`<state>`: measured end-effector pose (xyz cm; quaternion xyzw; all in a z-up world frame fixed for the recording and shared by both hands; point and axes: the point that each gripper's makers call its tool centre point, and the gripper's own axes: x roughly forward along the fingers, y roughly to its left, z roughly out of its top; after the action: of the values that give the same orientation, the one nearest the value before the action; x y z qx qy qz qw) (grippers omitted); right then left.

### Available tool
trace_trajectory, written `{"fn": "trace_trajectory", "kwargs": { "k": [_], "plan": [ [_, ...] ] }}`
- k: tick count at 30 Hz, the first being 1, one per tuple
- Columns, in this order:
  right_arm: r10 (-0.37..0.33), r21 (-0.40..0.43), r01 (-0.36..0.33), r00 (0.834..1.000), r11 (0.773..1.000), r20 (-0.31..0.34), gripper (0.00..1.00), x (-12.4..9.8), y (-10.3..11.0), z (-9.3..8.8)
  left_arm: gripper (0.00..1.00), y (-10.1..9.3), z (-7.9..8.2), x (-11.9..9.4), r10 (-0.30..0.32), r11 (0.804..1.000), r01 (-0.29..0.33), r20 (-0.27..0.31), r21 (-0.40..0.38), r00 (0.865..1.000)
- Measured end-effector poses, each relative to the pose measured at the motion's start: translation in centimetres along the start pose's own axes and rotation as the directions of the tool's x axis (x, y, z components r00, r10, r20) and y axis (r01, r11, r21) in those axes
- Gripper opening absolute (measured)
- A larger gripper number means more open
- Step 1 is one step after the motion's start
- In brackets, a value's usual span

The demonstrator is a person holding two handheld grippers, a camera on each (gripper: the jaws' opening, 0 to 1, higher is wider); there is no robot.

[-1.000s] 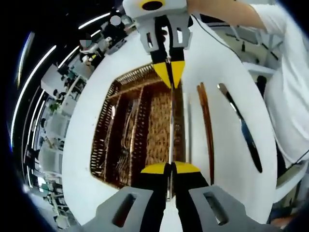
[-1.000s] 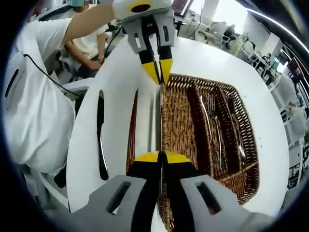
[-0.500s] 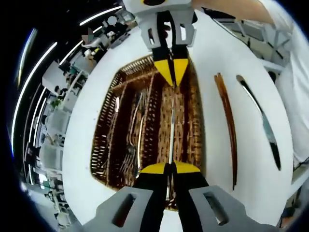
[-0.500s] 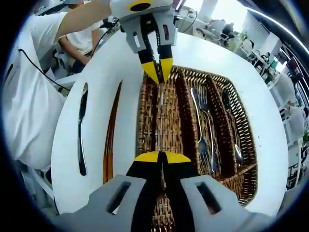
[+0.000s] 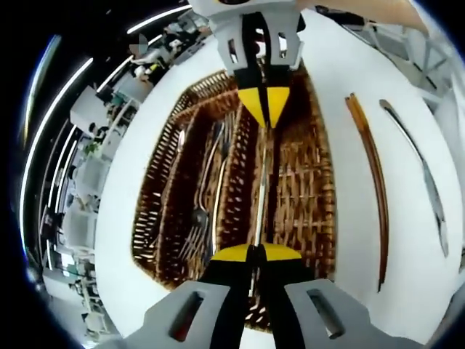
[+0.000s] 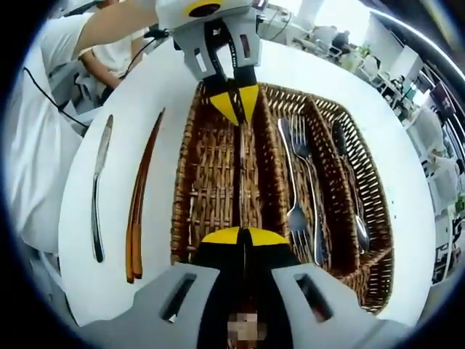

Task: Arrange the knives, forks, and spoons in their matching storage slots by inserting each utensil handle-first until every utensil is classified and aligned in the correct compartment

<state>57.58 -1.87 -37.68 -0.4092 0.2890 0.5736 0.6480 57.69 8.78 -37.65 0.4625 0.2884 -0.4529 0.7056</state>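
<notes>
Both grippers hold one knife [image 5: 260, 196] by its two ends, level above the wicker tray [image 5: 156, 182], which serves here as the landmark. In the left gripper view, the left gripper [image 5: 251, 251] rises from the bottom edge with its yellow-tipped jaws clenched on the near end of the knife. The right gripper [image 5: 266, 120] comes down from the top of that view and pinches the far end. In the right gripper view the roles reverse: the right gripper [image 6: 242, 236] is clamped on the near end of the knife [image 6: 240, 171], and the left gripper [image 6: 236, 109] grips the far end. A person's bare forearm [image 6: 116, 25] reaches in behind it.

The knife runs lengthwise over the tray's widest compartment, parallel to the dividers; whether it touches the woven floor cannot be told. The neighbouring compartment holds forks [image 6: 305, 182], and the next one along holds spoons [image 6: 349, 182].

The tray [image 6: 185, 167] sits on a round white table [image 6: 109, 109]. On the bare tabletop beside the tray's long wall, on the side of the wide compartment, lie a pair of brown chopsticks [image 6: 142, 193] and, farther out, a second knife [image 6: 98, 189], both roughly parallel to the tray and well apart from it. Open white surface borders the tray on all sides up to the table's curved edge.
</notes>
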Motion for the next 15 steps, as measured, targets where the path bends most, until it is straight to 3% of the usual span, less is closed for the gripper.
{"fn": "trace_trajectory", "kwargs": {
  "k": [15],
  "plan": [
    [-0.032, -0.031, 0.031, 0.999, 0.999, -0.031, 0.02, 0.87, 0.18, -0.71, 0.03, 0.55, -0.19, 0.87, 0.032, 0.999, -0.032, 0.008, -0.001, 0.999]
  ]
}}
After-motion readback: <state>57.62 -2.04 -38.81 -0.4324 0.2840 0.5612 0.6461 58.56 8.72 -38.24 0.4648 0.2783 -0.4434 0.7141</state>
